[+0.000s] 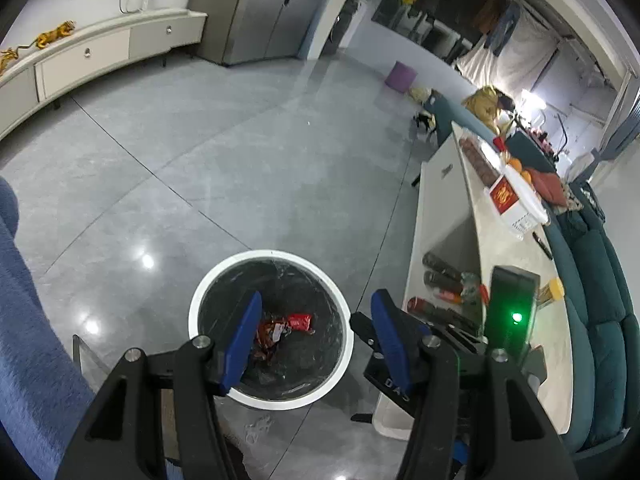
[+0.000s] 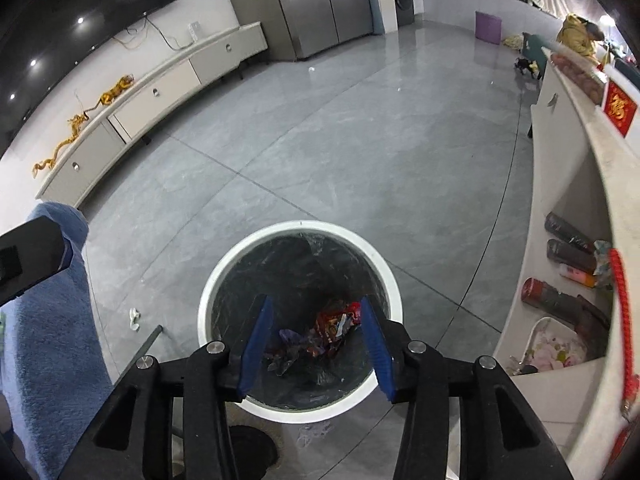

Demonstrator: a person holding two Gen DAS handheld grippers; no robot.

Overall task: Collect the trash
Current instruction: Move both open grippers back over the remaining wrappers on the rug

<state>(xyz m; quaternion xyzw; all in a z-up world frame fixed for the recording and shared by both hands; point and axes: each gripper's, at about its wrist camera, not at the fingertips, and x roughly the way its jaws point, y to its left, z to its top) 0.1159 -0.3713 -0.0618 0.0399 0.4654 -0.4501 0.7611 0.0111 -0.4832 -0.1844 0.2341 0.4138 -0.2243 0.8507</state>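
Observation:
A round white-rimmed trash bin [image 1: 344,312] with a dark liner stands on the grey tiled floor. Red snack wrappers [image 1: 298,322] lie at its bottom. My left gripper [image 1: 316,304] hangs above the bin, its blue-padded jaws apart with nothing between them. In the right wrist view the same bin [image 2: 394,284] sits just below my right gripper [image 2: 316,306], whose jaws also stand apart and hold nothing. Crumpled red and purple wrappers [image 2: 328,328] lie in the liner beneath it. The right gripper's black body [image 1: 510,312] with a green light shows beside the left one.
A white coffee table [image 1: 480,216] with a shelf of bottles [image 2: 568,240] stands right of the bin, with a teal sofa [image 1: 600,280] behind it. A blue towel-covered seat [image 2: 52,312] is at the left. A small white scrap [image 2: 135,317] lies on the floor.

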